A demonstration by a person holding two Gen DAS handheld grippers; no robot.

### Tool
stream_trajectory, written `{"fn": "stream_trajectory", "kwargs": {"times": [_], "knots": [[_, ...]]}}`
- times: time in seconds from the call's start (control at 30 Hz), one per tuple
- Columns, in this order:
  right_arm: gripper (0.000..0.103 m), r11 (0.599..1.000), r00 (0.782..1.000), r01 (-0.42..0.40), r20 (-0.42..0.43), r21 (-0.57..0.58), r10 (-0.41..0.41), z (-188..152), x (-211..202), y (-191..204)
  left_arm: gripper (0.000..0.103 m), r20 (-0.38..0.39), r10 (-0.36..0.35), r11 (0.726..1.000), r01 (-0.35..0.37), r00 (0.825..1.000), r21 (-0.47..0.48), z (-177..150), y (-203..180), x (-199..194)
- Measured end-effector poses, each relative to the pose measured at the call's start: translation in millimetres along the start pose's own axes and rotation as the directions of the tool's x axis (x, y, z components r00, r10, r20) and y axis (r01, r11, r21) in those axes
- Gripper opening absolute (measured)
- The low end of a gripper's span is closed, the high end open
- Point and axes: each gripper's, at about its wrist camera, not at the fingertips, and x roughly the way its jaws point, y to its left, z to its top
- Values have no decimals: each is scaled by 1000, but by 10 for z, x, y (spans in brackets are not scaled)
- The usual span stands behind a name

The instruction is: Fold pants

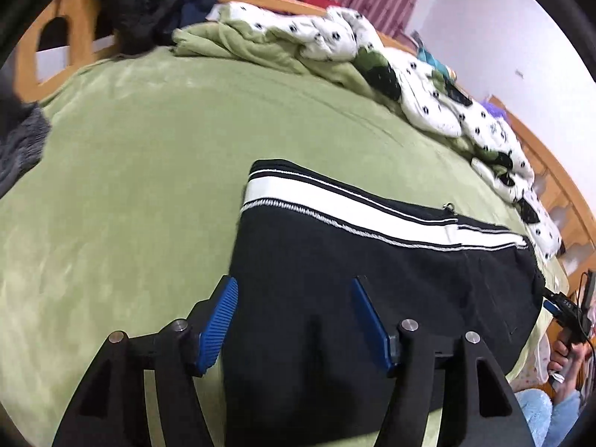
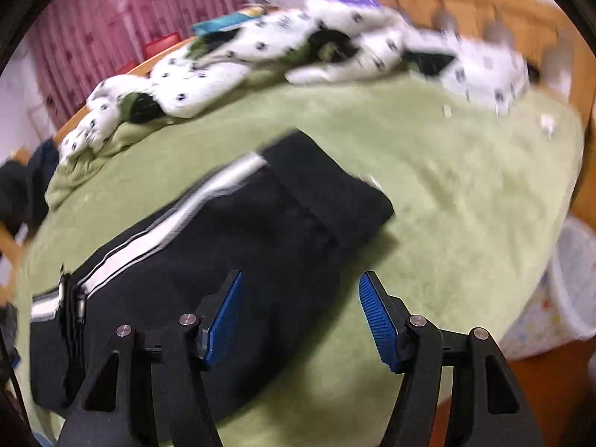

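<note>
Black pants [image 1: 335,283] with a white side stripe lie folded on the green bed cover [image 1: 130,186]. My left gripper [image 1: 294,287] hovers over their near left edge, jaws open, blue pads [image 1: 219,324] apart with nothing pinched. In the right wrist view the same pants [image 2: 231,246] stretch from lower left to centre, waistband end on the right. My right gripper [image 2: 301,294] stands open above the pants' near right edge and the cover [image 2: 447,193]. The other hand-held gripper [image 1: 570,309] shows at the far right of the left wrist view, with a hand on it.
A rumpled white spotted duvet [image 1: 372,56] lies along the far side of the bed, seen again as the duvet [image 2: 260,56]. Dark clothes [image 1: 149,3] hang on the wooden footboard [image 1: 56,48]. A wooden headboard [image 2: 484,11] and a white basket [image 2: 573,279] stand at the right.
</note>
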Motion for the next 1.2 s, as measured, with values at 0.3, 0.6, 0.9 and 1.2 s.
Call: {"fn": "stream_trajectory", "kwargs": {"times": [0.3,0.6,0.9,1.2], "knots": [[63,980,986,-163,1,109,164,158,658,-57,59,-131,-175,967,145,976,-212,154,527,740],[18,988,982,-150,123,34,145,417,242,495,10,-78,-221,951,196,972,-241,270,331,597],[17,945,920,-273,237,-182,312,930,-732,1920,9,66,-300,912,307,952,-274,947,409,-26],[17,935,943,-302,88,-184,321,763,248,2210,11,-14,34,974,-36,999,-224,1231,1185,145]]}}
